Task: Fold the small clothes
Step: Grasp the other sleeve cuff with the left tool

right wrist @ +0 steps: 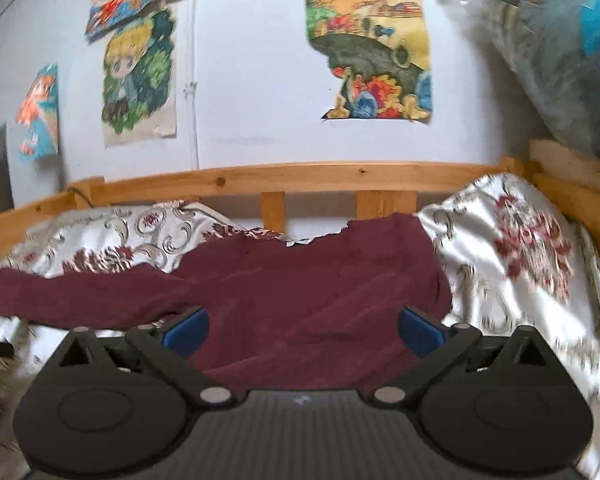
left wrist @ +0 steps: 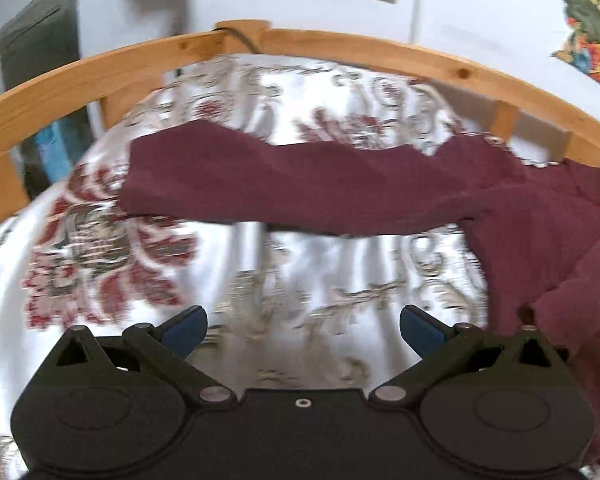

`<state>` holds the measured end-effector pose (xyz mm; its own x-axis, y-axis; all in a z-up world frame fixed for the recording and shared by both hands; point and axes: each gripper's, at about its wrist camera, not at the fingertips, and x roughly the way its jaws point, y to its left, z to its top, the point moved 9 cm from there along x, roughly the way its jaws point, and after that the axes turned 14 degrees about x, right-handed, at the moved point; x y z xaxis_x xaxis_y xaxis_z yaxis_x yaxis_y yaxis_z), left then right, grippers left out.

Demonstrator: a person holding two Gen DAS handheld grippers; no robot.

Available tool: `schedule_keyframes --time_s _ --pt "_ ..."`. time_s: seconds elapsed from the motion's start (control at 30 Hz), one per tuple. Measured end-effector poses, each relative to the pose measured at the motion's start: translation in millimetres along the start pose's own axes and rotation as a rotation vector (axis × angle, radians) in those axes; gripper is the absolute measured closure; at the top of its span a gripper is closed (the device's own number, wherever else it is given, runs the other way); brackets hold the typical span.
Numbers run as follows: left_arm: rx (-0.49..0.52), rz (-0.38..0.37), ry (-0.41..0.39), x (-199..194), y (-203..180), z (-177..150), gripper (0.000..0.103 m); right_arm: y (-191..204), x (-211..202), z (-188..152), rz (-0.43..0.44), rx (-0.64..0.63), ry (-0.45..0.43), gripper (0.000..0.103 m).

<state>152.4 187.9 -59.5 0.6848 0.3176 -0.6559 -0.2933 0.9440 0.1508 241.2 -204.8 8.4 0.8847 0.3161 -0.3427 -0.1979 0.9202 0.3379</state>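
Observation:
A maroon garment lies spread on a floral white bedspread; one long sleeve stretches to the left and its body bunches at the right. My left gripper hovers over bare bedspread in front of the sleeve, its blue pads wide apart with nothing between them. In the right wrist view the same maroon garment fills the middle, sleeve reaching left. My right gripper stands open just above the garment's body, its pads clear of the cloth.
A wooden bed rail runs along the far side against a pale wall with cartoon posters. A floral pillow rises at the right. A grey bundle with blue hangs at the upper right. A dark panel stands at the left.

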Motion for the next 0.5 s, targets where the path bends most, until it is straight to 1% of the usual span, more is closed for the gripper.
schedule_keyframes --time_s 0.07,0.17,0.27,0.37,0.43,0.5 --pt "-0.028 0.03 0.01 -0.3 16.5 -1.3 0.001 8.6 -8.0 -9.4 0.012 0.039 -0.003 0.0" --pt "-0.112 0.068 0.005 2.0 44.7 1.8 0.001 22.0 -12.9 -27.0 0.045 0.068 -0.004 0.0" --pt "-0.183 0.096 0.006 9.5 69.1 6.6 0.001 30.5 -11.5 -44.9 0.033 0.037 -0.05 0.0" --pt "-0.237 0.109 0.002 20.6 89.9 11.3 0.001 34.7 -5.9 -61.0 0.028 -0.019 -0.064 0.0" --pt "-0.258 0.122 -0.015 29.4 103.9 15.9 0.004 32.1 -9.2 -67.6 0.046 -0.01 -0.099 0.0" --pt "-0.267 0.143 -0.036 37.5 118.4 20.8 0.006 29.7 -15.8 -72.8 0.083 0.022 -0.134 0.0"
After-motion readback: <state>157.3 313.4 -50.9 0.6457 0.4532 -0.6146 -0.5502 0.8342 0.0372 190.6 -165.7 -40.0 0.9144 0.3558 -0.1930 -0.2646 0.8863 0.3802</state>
